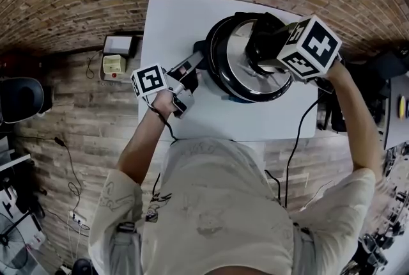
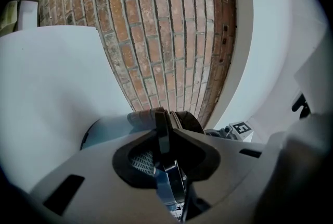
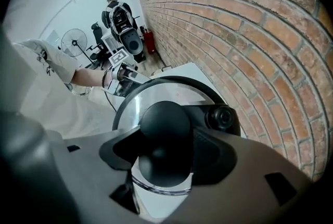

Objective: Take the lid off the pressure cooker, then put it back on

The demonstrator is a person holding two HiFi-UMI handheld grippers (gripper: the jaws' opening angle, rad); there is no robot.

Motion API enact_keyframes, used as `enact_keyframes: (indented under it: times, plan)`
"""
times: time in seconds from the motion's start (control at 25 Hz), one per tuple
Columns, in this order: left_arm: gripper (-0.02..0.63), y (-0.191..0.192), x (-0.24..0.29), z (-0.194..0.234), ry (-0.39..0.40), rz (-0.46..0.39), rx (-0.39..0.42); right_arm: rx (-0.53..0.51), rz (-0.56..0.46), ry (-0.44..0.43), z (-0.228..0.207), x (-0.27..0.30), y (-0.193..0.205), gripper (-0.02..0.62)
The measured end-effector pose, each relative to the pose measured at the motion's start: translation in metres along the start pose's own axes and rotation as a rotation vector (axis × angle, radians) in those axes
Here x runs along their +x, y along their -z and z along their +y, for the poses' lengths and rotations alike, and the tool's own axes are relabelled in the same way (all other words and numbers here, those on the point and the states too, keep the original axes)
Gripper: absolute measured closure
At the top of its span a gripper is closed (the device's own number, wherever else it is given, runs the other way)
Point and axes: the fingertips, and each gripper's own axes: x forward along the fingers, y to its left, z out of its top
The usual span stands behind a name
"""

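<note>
From the head view, the pressure cooker (image 1: 216,66) stands on the white table (image 1: 172,18) with its long side handle (image 1: 195,57) pointing toward your left. Your left gripper (image 1: 186,72) comes in level along that handle, which steadies the pot while the other hand works on top. Your right gripper (image 1: 265,50) points steeply down over the steel lid (image 1: 239,53). The lid lies across the pot's mouth, but I cannot tell from here whether it is seated or just above the rim. In the left gripper view, your jaws are nearly together and clamped on the thin dark handle (image 2: 162,132), seen edge-on. The pot's grey side (image 2: 109,129) is just beyond it, before the brick wall (image 2: 166,35). That narrow grip should stop the body from turning. In the right gripper view, your jaws stand fairly wide because they wrap the round black knob (image 3: 165,126), one pad pressing on each side. The lid (image 3: 132,108) hangs centred beneath them, with its black valve (image 3: 221,117) just beside the knob. Holding it by the knob lets you carry the lid flat and line it up with the rim.
</note>
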Motion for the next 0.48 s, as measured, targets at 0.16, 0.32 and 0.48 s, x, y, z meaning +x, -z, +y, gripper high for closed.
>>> enact_keyframes:
  times: [0.16, 0.32, 0.48]
  plan:
    - [0.517, 0.002, 0.001, -0.002, 0.007, 0.004, -0.016, -0.004, -0.003, -0.017, -0.004, 0.006, -0.011, 0.302]
    - [0.517, 0.002, 0.000, 0.000, 0.001, 0.003, -0.021, 0.005, 0.017, -0.050, -0.005, 0.018, -0.017, 0.302]
    - [0.517, 0.002, 0.000, -0.002, 0.013, 0.000, -0.039, 0.029, 0.020, -0.068, -0.005, 0.026, -0.021, 0.302]
